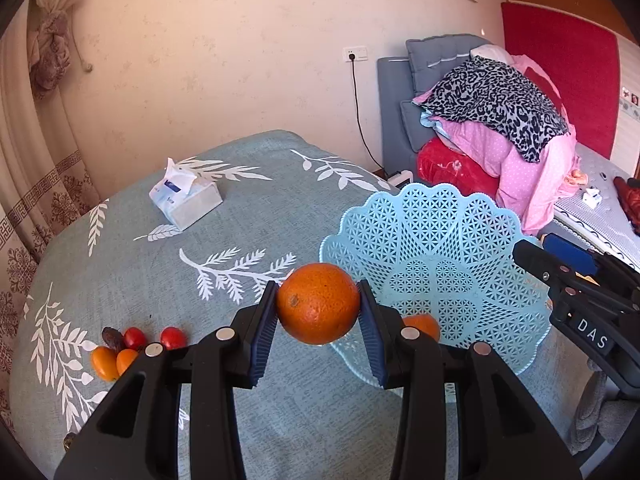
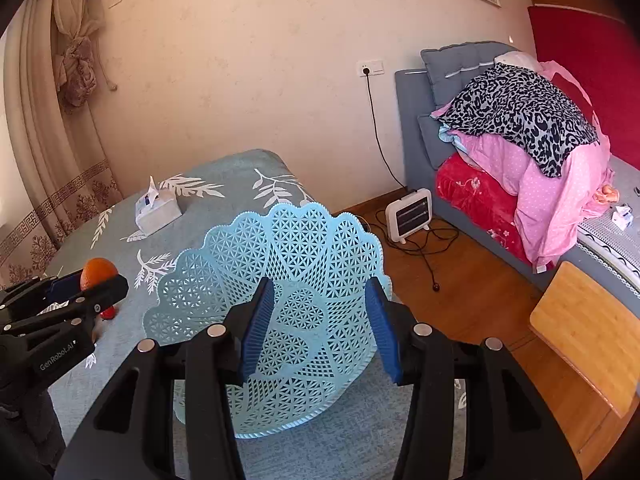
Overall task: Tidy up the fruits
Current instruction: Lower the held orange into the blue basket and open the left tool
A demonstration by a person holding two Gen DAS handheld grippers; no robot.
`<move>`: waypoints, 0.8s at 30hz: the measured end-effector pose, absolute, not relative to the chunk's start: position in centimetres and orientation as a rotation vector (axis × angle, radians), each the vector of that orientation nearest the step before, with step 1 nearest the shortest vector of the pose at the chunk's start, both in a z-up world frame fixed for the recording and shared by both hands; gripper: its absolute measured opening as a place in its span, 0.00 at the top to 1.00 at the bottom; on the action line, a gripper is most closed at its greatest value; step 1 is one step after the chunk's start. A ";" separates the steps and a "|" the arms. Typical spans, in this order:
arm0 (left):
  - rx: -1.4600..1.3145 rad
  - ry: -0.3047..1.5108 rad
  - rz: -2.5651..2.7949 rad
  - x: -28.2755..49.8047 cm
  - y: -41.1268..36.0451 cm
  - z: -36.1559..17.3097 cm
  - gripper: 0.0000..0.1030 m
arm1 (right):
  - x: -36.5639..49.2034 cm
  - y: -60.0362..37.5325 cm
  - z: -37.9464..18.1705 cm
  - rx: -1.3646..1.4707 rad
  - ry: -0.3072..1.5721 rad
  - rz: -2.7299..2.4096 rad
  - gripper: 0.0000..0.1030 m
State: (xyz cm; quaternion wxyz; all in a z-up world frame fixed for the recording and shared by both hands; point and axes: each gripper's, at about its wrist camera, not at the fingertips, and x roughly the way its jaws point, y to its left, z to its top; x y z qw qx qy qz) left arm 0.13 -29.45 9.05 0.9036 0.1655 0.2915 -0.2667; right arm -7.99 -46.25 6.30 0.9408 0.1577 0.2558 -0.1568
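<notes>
My left gripper [image 1: 319,306] is shut on a large orange [image 1: 318,303] and holds it above the table, just left of the light blue lattice basket [image 1: 460,240]. A smaller orange [image 1: 423,326] lies in the basket behind my right finger. Several small red and orange tomatoes [image 1: 132,346] and a dark date lie on the cloth at the left. My right gripper [image 2: 320,320] is open and empty, in front of the basket [image 2: 296,248]. The left gripper with the orange [image 2: 98,272] shows at the left of the right wrist view.
The table has a blue-green leaf-print cloth [image 1: 180,248]. A tissue box [image 1: 186,198] stands at the back left. A bed with piled bedding [image 2: 520,148], a small heater [image 2: 409,214] on the floor and a wooden stool [image 2: 588,328] lie to the right.
</notes>
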 end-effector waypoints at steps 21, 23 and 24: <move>0.350 0.519 -0.653 0.2 -33.8 8.3 0.26 | -8.7 -47.9 5.8 0.374 0.514 -0.348 0.51; 0.346 0.520 -0.651 0.3 -33.6 8.4 0.22 | -8.7 -47.9 5.8 0.375 0.510 -0.352 0.43; 0.343 0.518 -0.648 0.3 -33.5 8.5 0.21 | -8.7 -47.9 5.8 0.373 0.508 -0.354 0.43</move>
